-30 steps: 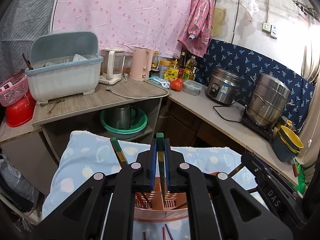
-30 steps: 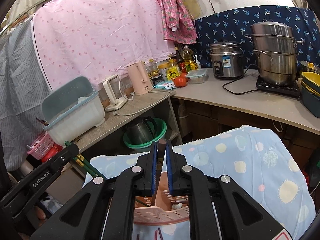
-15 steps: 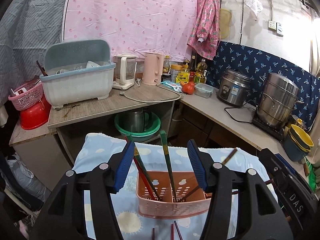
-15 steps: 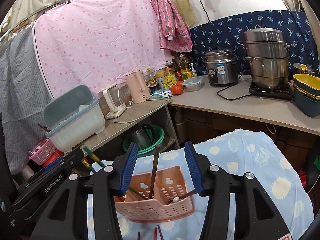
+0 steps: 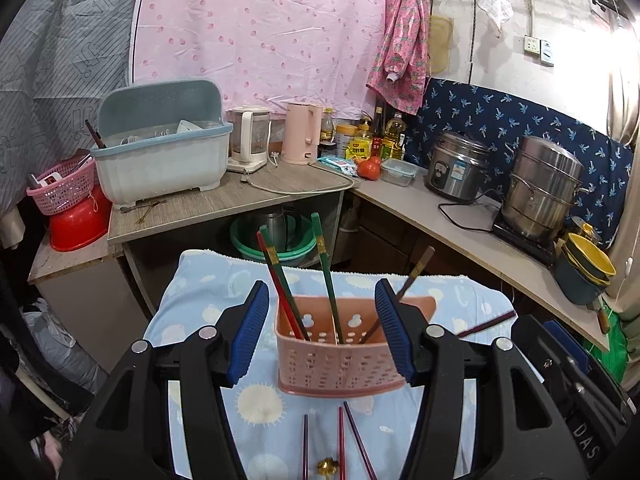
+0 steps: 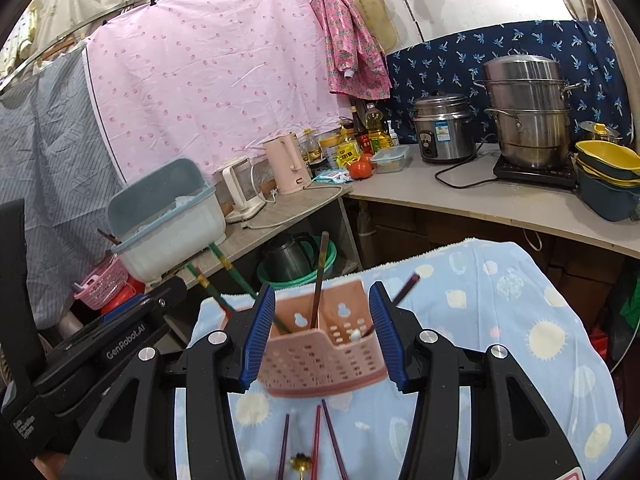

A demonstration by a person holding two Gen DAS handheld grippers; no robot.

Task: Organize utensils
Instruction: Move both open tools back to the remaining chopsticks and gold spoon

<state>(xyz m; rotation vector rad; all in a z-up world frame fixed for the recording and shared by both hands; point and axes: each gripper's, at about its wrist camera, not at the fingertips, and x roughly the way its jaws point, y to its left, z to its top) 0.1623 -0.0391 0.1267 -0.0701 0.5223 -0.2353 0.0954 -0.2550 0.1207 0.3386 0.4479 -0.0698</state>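
A pink perforated utensil basket (image 5: 340, 356) stands on a blue patterned cloth (image 5: 200, 280). A red-and-green chopstick (image 5: 280, 280), a green chopstick (image 5: 326, 276) and a brown chopstick (image 5: 404, 288) lean in it. My left gripper (image 5: 322, 336) is open and empty, its blue pads either side of the basket. My right gripper (image 6: 322, 334) is open and empty, framing the same basket (image 6: 324, 360), where a brown chopstick (image 6: 319, 280) stands upright. Three loose chopsticks (image 5: 340, 440) lie on the cloth in front of the basket and also show in the right wrist view (image 6: 316, 440).
A worktop (image 5: 192, 208) behind holds a blue dish rack (image 5: 160, 156), kettles (image 5: 300, 132), bottles, a rice cooker (image 5: 456, 168) and a steel steamer pot (image 5: 540, 192). A green basin (image 5: 276, 240) sits under it. A pink basket (image 5: 64, 188) and red bowl are at left.
Both grippers opened, let go of a chopstick each into the basket, and drew back and up. The basket and the loose chopsticks before it now show in full.
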